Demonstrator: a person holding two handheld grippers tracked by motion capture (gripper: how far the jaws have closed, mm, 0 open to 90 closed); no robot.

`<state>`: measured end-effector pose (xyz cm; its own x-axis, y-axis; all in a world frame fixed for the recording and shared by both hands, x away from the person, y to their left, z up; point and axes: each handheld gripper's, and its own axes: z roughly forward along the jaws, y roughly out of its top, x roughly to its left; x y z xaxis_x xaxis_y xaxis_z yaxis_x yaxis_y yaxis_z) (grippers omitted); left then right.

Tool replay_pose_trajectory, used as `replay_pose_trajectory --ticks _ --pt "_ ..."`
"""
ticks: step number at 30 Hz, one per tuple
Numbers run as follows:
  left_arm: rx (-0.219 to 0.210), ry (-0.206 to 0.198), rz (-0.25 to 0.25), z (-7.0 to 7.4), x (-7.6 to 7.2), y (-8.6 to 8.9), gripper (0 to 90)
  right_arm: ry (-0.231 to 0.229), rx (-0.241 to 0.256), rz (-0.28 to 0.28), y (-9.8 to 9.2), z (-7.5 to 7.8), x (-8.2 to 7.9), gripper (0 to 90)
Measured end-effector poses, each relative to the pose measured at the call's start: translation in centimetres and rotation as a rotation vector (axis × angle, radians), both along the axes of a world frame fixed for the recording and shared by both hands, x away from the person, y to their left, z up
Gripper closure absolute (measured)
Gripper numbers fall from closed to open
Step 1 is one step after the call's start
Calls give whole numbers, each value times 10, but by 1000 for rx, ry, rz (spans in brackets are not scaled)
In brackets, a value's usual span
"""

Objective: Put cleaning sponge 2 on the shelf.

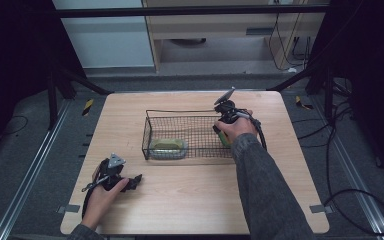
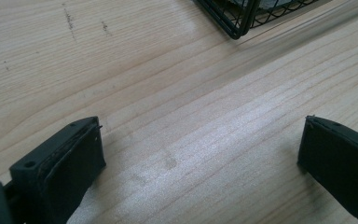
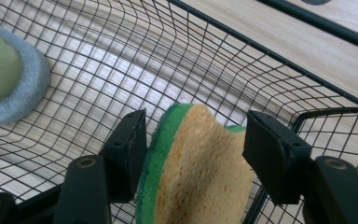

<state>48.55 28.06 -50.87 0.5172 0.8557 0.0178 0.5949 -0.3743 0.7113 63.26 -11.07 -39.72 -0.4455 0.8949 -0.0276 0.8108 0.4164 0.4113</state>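
Right tongs [image 3: 193, 154] hold a yellow-green sponge [image 3: 191, 172] inside the wire basket [image 1: 180, 114]; left tongs [image 2: 200, 158] gape wide over the surface [image 2: 168, 93]. Advise lowering the sponge fully before release.

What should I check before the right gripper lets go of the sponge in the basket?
1. Sponge sits between the right gripper jaws: ok.
2. Grip firm: cannot tell, one jaw seems apart from it.
3. Sponge is inside the wire basket: ok.
4. Drop spot is apart from the grey-rimmed green pad: ok.
5. Left gripper is open on the table, outside the basket: ok.
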Motion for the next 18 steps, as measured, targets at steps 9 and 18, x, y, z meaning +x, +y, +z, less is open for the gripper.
replay_pose_trajectory --ticks 9,18 --pt "0 0 -1 0 0 0 0 -25 19 23 0 6 -5 323" --pt "1 0 -2 0 0 0 0 -107 46 43 -4 13 -20 130"
